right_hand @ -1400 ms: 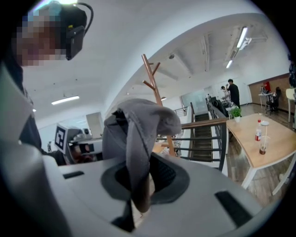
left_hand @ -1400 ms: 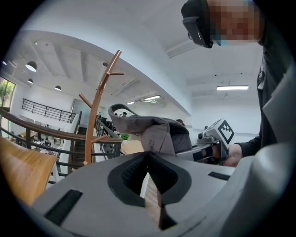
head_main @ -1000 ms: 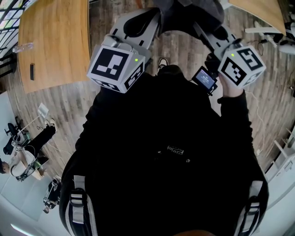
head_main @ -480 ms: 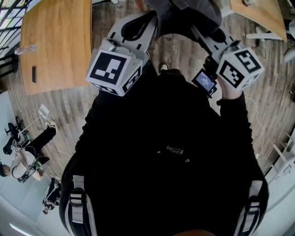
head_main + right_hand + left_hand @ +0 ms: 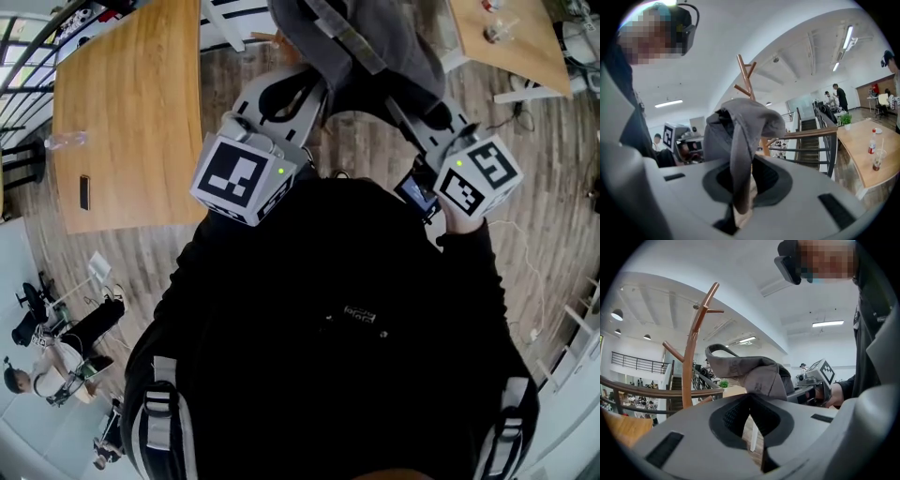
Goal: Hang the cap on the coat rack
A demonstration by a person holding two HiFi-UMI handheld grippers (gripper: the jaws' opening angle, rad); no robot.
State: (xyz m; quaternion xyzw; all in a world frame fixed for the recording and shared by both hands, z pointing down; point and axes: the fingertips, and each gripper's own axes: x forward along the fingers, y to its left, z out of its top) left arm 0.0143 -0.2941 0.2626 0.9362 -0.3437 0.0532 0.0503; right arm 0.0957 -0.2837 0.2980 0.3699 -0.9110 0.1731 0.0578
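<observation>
A grey cap (image 5: 361,47) hangs between my two grippers, held up in front of the person's chest. My left gripper (image 5: 309,89) is shut on one edge of the cap (image 5: 750,369), pinching the fabric at its jaw tips. My right gripper (image 5: 412,94) is shut on the other side, and a fold of the cap (image 5: 740,136) runs down between its jaws. The wooden coat rack (image 5: 693,343) stands beyond the cap, its forked top (image 5: 745,75) rising above it. No part of the cap touches the rack.
A wooden table (image 5: 122,112) at the left carries a plastic bottle (image 5: 66,141) and a phone (image 5: 84,192). A second table (image 5: 867,154) at the right holds a bottle and a cup. A stair railing (image 5: 811,136) runs behind the rack. People stand in the distance.
Both grippers have shifted a little with the cap still held. More of the cap and of the tables now shows at the top of the head view.
</observation>
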